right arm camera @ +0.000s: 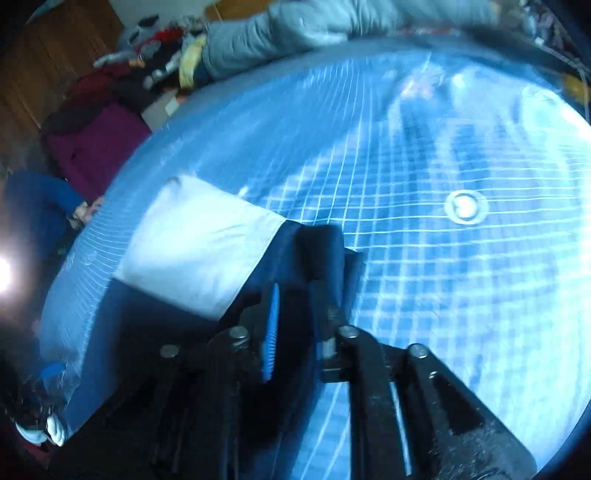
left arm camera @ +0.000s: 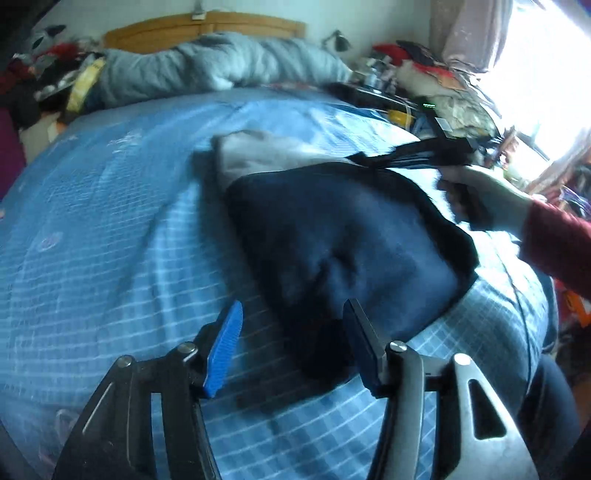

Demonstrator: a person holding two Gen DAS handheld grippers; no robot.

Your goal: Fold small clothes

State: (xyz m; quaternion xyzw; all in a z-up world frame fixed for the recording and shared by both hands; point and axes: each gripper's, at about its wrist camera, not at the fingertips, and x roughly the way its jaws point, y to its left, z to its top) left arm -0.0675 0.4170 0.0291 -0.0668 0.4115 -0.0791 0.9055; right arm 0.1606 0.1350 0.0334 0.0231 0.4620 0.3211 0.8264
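A dark navy garment [left arm camera: 343, 240] with a pale grey part [left arm camera: 251, 155] lies on the blue checked bed sheet [left arm camera: 110, 229]. My left gripper [left arm camera: 293, 332] hovers open over the garment's near edge, its blue pads apart and holding nothing. Across the garment, a hand in a red sleeve holds my right gripper [left arm camera: 413, 157], which is blurred at the garment's far corner. In the right wrist view the right gripper [right arm camera: 299, 306] is shut on a dark fold of the garment [right arm camera: 321, 251], and the garment's white part [right arm camera: 195, 243] lies to its left.
A grey duvet [left arm camera: 221, 66] is bunched below the wooden headboard [left arm camera: 207, 29]. Clutter is piled at both sides of the bed, and a bright window [left arm camera: 546, 74] is at the right. The bed's edge [right arm camera: 85, 236] drops to the floor and a purple object.
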